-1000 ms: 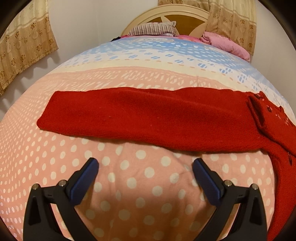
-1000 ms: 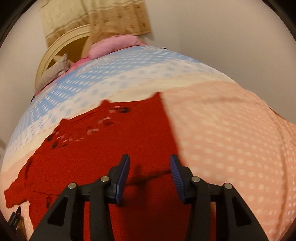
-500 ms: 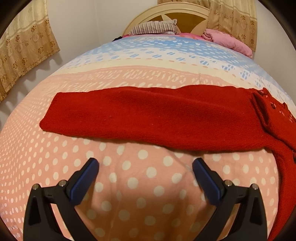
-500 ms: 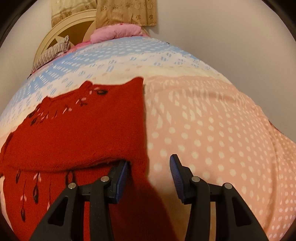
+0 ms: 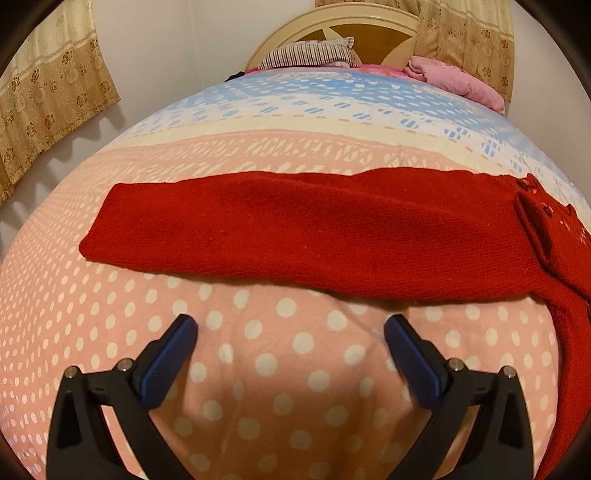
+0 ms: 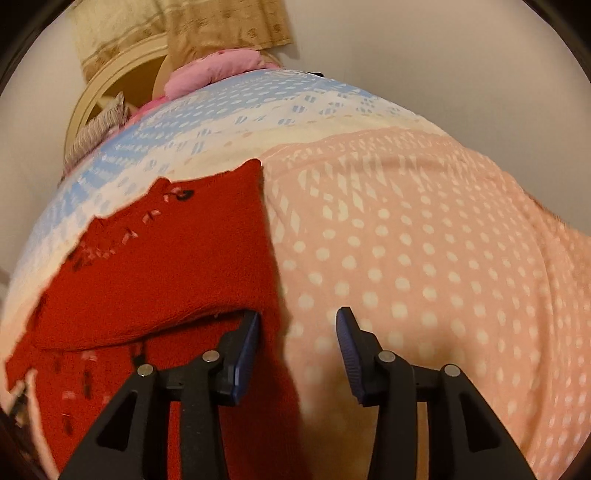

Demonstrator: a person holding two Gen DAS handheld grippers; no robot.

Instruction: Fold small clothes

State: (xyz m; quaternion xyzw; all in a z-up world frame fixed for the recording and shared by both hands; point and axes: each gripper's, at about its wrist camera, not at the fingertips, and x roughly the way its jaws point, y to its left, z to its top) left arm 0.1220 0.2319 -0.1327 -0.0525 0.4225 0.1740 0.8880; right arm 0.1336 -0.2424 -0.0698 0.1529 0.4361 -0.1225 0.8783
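Note:
A red knit sweater [image 5: 303, 232] lies on the bed. Its long sleeve stretches flat across the left wrist view, and its body runs down the right edge. My left gripper [image 5: 290, 349] is open and empty, hovering over bare bedspread just in front of the sleeve. In the right wrist view the sweater's body [image 6: 166, 266] lies folded over itself, with small embroidered marks. My right gripper [image 6: 295, 339] is open and empty at the sweater's right edge, its left finger [image 6: 245, 350] over the red fabric.
The bedspread [image 5: 258, 369] is pink with white dots, then cream and blue further back. A striped pillow [image 5: 310, 55], a pink bundle [image 5: 458, 79] and a round headboard [image 5: 369, 33] stand at the far end. Curtains [image 5: 48, 103] hang on the walls.
My right gripper has shifted right and back from over the sweater body to its right edge, and its view has tilted. My left gripper has drifted only slightly; the sleeve has not moved.

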